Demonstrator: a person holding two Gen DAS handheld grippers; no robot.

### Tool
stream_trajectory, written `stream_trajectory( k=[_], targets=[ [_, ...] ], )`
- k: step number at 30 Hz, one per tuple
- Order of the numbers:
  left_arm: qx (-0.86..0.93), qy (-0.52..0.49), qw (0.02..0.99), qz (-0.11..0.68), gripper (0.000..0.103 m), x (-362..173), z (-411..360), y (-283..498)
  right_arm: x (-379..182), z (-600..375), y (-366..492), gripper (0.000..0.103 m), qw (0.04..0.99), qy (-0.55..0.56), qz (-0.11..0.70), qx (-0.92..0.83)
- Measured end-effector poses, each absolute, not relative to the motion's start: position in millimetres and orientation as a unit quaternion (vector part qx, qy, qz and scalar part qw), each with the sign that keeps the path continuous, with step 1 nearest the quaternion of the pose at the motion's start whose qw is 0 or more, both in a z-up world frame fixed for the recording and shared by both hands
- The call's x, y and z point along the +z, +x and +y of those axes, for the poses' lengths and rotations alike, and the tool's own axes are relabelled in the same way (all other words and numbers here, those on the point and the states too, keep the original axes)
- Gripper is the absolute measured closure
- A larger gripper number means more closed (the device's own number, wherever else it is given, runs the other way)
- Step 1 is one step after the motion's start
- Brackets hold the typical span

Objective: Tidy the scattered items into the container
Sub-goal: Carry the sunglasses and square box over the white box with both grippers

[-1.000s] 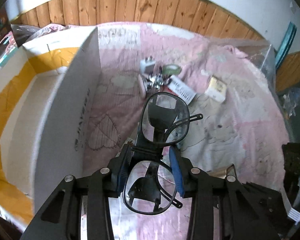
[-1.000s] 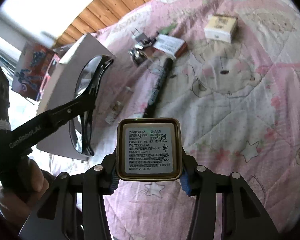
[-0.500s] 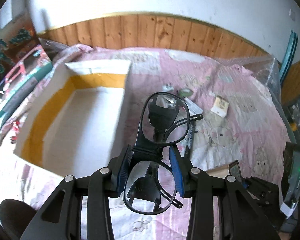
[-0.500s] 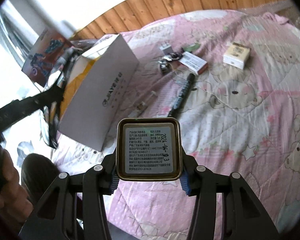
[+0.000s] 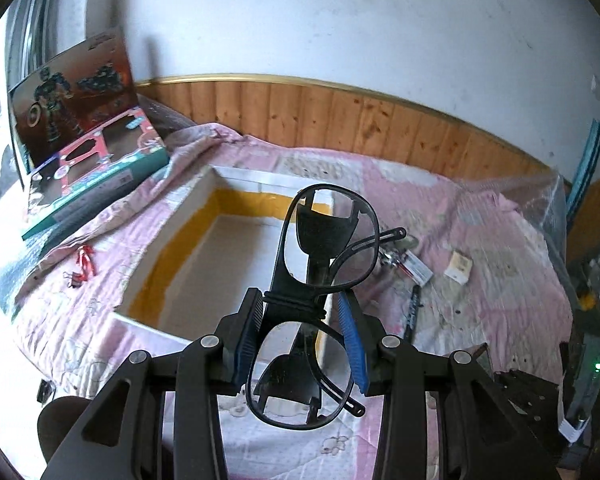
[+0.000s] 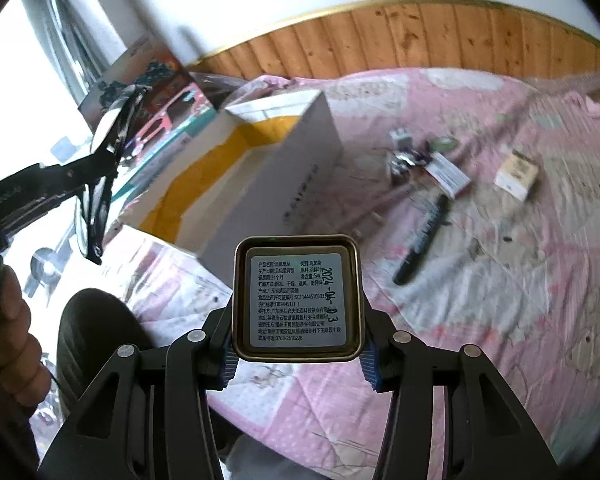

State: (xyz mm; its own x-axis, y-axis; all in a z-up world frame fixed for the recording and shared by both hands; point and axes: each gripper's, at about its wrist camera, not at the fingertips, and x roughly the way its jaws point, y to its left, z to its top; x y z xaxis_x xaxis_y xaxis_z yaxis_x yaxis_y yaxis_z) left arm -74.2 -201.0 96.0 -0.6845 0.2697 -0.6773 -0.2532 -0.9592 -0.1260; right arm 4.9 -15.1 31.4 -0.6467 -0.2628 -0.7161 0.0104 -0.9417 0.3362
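My left gripper (image 5: 302,344) is shut on black-framed glasses (image 5: 324,240), held above the near end of the open white box (image 5: 188,264) with its yellow inner band. My right gripper (image 6: 298,356) is shut on a small square gold tin (image 6: 296,300) with a printed label, held above the pink quilt in front of the box (image 6: 284,184). The right wrist view also has the left gripper (image 6: 96,176) with the glasses (image 6: 108,148) at far left, higher than the box. A black pen (image 6: 424,236), a red-white packet (image 6: 448,174), a cream carton (image 6: 518,172) and a metal clutter pile (image 6: 404,156) lie on the quilt.
Toy boxes (image 5: 88,152) lean against the wall at left. A red ribbon and clip (image 5: 82,264) lie left of the box. A clear plastic bag (image 5: 540,200) sits at the right bed edge. A hand (image 6: 8,344) and a dark knee (image 6: 92,340) are at lower left.
Both grippers have risen and pulled back. The left one swung over the box's open top with the glasses. The right one still holds the tin, with the box now nearer its centre.
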Motion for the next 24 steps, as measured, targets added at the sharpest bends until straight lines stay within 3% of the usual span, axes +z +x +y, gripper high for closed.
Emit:
stream_trajectory(
  k=[24],
  targets=[
    [0.915, -0.373, 0.134, -0.078, 0.063, 93, -271, -111, 84, -85, -58, 0.052, 0.120, 0.402, -0.080, -0.904]
  ],
)
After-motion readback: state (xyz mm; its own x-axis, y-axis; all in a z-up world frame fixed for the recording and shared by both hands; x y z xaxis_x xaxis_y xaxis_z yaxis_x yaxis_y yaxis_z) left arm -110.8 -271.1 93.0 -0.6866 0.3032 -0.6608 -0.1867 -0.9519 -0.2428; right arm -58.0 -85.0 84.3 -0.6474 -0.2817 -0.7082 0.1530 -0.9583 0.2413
